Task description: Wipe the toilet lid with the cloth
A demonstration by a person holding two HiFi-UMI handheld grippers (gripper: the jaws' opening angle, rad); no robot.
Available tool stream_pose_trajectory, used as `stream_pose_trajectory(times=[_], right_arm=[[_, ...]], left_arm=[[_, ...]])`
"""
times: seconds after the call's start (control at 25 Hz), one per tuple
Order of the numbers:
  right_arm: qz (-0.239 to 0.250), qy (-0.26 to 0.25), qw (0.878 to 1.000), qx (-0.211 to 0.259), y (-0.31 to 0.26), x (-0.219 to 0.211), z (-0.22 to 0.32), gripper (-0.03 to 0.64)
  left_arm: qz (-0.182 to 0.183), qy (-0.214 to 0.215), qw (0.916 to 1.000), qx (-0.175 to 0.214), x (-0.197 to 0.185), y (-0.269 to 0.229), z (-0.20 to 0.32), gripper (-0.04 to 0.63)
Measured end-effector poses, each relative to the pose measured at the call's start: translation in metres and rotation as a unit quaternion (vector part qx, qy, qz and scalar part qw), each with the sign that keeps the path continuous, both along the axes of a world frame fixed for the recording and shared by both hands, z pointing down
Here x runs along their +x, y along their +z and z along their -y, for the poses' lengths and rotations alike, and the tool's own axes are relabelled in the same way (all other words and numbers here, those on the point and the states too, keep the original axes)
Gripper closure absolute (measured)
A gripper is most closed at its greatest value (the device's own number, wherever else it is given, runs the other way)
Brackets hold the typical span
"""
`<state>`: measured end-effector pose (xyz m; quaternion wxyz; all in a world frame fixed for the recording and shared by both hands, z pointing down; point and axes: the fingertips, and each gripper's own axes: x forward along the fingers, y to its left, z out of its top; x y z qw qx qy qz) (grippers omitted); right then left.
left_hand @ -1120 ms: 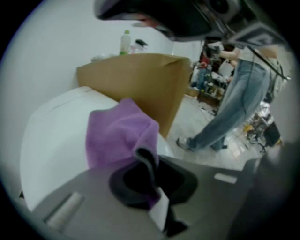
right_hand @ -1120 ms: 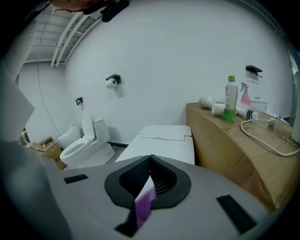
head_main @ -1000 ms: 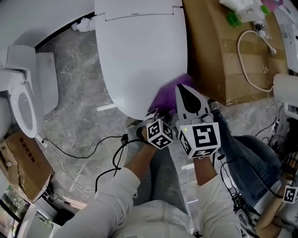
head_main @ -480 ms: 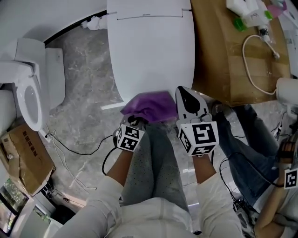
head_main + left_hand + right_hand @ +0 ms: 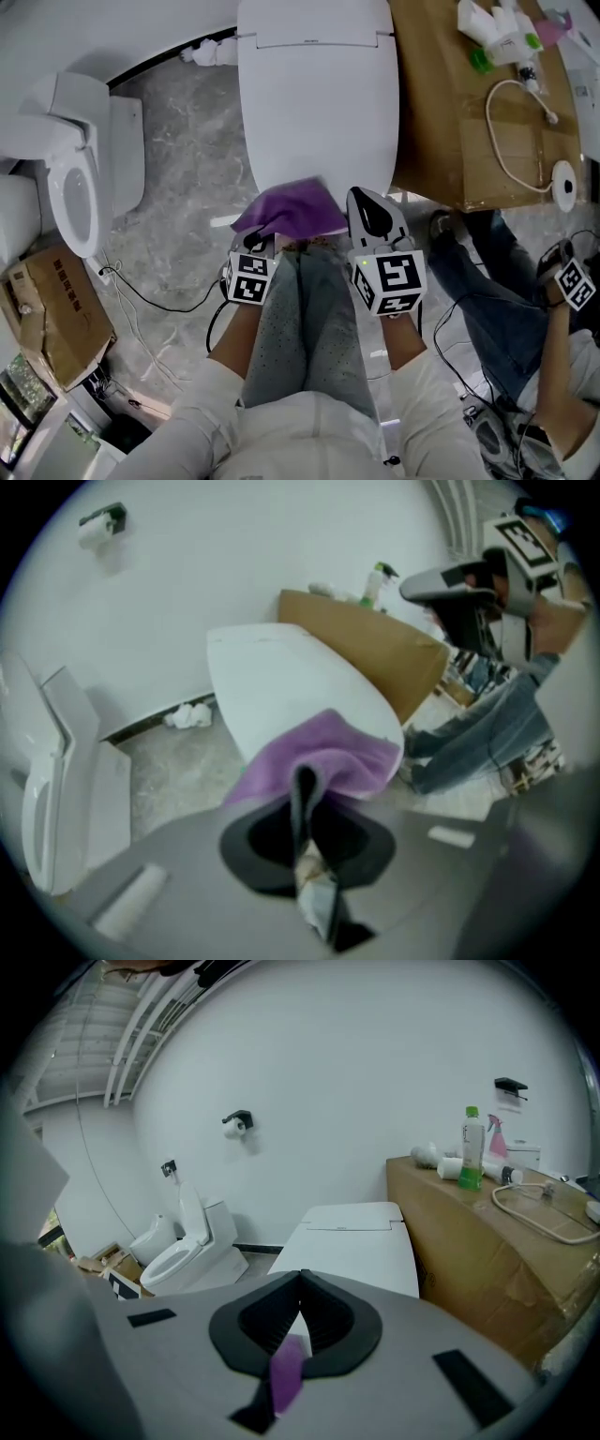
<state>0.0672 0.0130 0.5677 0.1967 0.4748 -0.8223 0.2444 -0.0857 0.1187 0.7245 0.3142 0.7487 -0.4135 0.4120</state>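
The white toilet's closed lid (image 5: pixel 319 103) lies ahead of me. A purple cloth (image 5: pixel 286 211) hangs over the lid's front edge, towards its left side. My left gripper (image 5: pixel 265 236) is shut on the cloth's near end. In the left gripper view the cloth (image 5: pixel 328 757) bunches up around the pinched jaws of the left gripper (image 5: pixel 302 782), with the lid (image 5: pixel 281 682) behind. My right gripper (image 5: pixel 370 211) hovers just right of the cloth at the lid's front, shut and empty. From the right gripper (image 5: pixel 300 1281) the lid (image 5: pixel 361 1241) stretches away beyond the closed jaws.
A second toilet (image 5: pixel 80 187) with its seat showing stands at the left. A big cardboard box (image 5: pixel 469 122) with bottles and a white cable flanks the toilet's right side. Another person's jeans-clad legs (image 5: pixel 487 272) are at right. Cables (image 5: pixel 159 300) trail over the marble floor, near a small carton (image 5: pixel 52 314).
The left gripper has dragged the purple cloth leftward along the lid's front edge, out from under the right gripper. The right gripper has stayed shut and shifted only a little.
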Motion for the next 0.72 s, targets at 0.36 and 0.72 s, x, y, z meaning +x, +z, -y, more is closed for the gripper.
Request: stream_pose_trajectory(times=[0.36, 0.72], right_arm=[[0.000, 0.023, 1.000, -0.009, -0.025, 0.003, -0.027, 0.601], [-0.006, 0.010, 1.000, 0.002, -0.069, -0.001, -0.034, 0.601]], left_arm=[[-0.017, -0.022, 0.9978, 0.060, 0.007, -0.065, 0.034, 0.578], [-0.039, -0.005, 0.9932, 0.110, 0.031, -0.143, 0.059, 0.578]])
